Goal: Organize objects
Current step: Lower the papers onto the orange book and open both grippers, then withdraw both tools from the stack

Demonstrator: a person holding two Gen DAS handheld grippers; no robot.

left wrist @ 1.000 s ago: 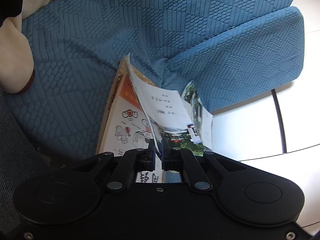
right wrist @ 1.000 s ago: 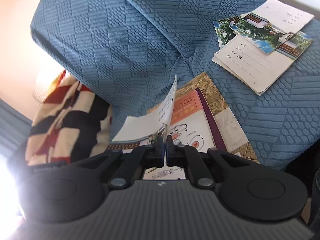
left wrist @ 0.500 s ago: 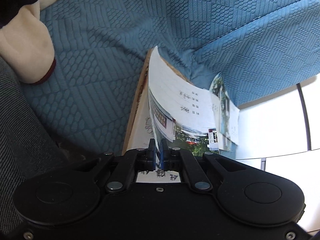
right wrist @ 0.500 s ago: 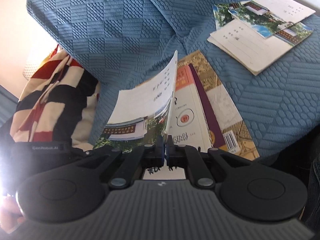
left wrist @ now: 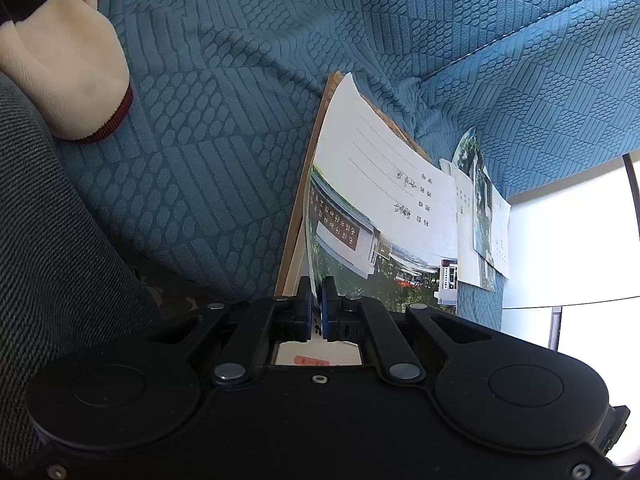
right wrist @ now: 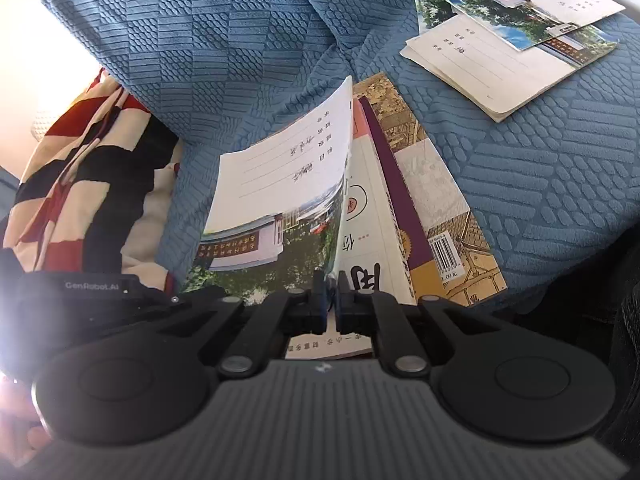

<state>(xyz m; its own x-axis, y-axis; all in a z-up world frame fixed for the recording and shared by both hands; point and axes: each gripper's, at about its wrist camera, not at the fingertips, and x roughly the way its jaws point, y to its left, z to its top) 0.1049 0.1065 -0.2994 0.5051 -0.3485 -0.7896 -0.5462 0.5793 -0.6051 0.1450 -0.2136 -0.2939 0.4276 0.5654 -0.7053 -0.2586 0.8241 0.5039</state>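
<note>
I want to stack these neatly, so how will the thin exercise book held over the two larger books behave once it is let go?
The exercise book is probably floppy: its cover bows between the left gripper and right gripper. It looks light and should settle flat on the larger books. The right jaws are opening, so that edge may drop first.

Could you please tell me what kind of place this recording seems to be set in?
Probably a home living room: a sofa in a blue quilted cover, a patterned blanket thrown on it, and school exercise books lying loose on the seat.

Glossy paper notebook, textured cloth sofa
</note>
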